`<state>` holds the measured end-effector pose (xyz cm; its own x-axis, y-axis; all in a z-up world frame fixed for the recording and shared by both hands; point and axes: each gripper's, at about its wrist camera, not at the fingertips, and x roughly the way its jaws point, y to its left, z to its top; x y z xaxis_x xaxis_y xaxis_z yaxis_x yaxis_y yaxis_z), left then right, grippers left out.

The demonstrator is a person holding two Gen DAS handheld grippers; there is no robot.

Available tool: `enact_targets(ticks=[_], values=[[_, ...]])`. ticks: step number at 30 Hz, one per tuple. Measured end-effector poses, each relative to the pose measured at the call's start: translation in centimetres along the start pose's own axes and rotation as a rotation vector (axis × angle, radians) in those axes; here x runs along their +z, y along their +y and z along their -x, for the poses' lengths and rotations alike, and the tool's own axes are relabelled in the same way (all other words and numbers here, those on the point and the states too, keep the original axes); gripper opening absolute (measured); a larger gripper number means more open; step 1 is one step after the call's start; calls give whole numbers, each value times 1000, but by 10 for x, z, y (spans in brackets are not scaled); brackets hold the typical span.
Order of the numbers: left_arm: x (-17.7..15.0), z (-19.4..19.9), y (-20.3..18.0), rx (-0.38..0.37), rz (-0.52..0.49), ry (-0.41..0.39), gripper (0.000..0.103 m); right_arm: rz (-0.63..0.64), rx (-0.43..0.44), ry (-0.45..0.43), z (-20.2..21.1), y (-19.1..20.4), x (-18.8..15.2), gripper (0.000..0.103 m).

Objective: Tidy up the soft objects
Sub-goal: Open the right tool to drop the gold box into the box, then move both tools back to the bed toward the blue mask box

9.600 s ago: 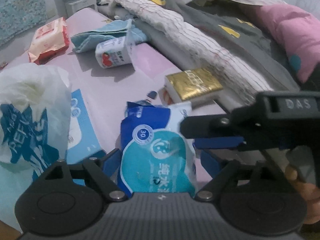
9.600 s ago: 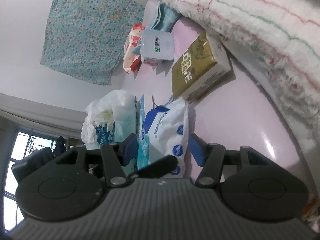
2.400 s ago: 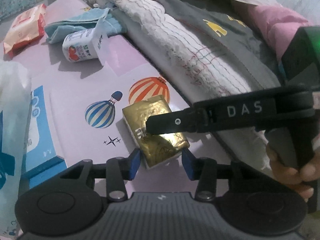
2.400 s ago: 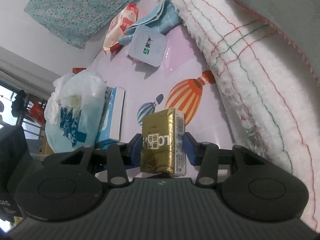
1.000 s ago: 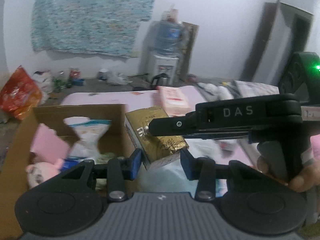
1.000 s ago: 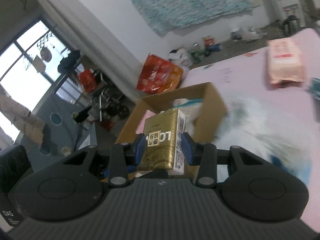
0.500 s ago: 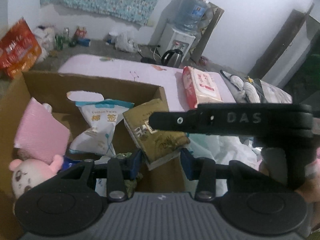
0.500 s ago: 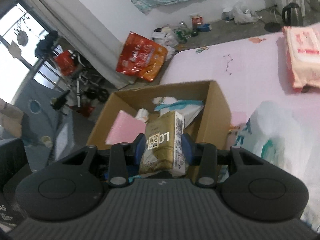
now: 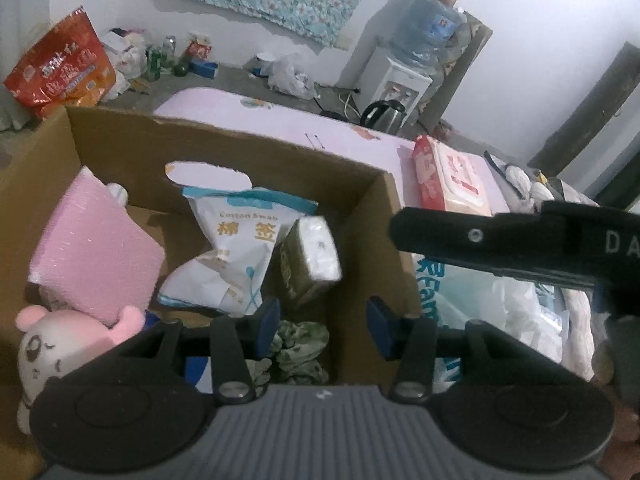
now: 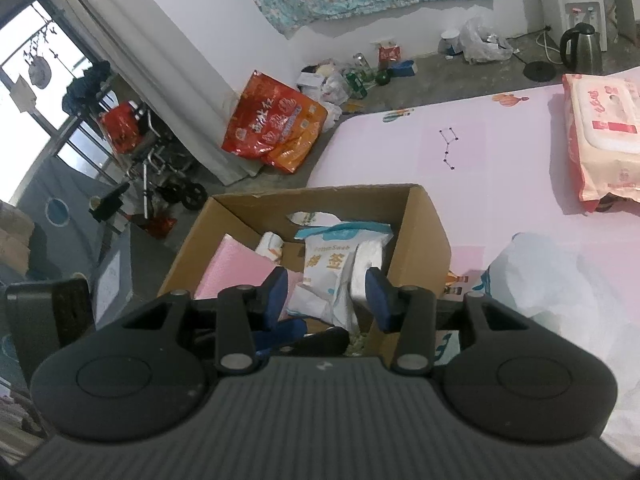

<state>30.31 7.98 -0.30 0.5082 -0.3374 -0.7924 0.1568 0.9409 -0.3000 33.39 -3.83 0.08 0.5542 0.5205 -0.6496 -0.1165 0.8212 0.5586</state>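
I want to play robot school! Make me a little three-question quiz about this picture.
1. True or false: the left gripper is holding the gold tissue pack.
2. Which toy lies in the cardboard box? A) pink plush toy B) toy car C) ball
3. Fill in: the red-and-white wet wipes pack lies on the pink ____.

Key: 1 false, both grippers are open; 2 A; 3 mat.

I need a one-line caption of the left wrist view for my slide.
Open left gripper above the cardboard box, where the gold tissue pack tilts beside the cotton swab bag.
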Motion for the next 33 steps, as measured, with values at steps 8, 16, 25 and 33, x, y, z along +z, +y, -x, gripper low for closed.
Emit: enact_targets(ticks=[8, 16, 25, 33], values=[[-2, 48, -18, 24, -22, -86, 59, -50, 84, -78, 57, -13, -12, 61], [-16, 92, -65, -16, -94, -119, 61, -73, 91, -181, 156, -38, -40, 64], [-48, 110, -155, -61, -279, -127, 69, -100, -23, -296, 277, -94, -88, 74], [-94, 85, -231, -59, -470, -92, 70, -161, -86, -313, 323, -157, -138, 75]])
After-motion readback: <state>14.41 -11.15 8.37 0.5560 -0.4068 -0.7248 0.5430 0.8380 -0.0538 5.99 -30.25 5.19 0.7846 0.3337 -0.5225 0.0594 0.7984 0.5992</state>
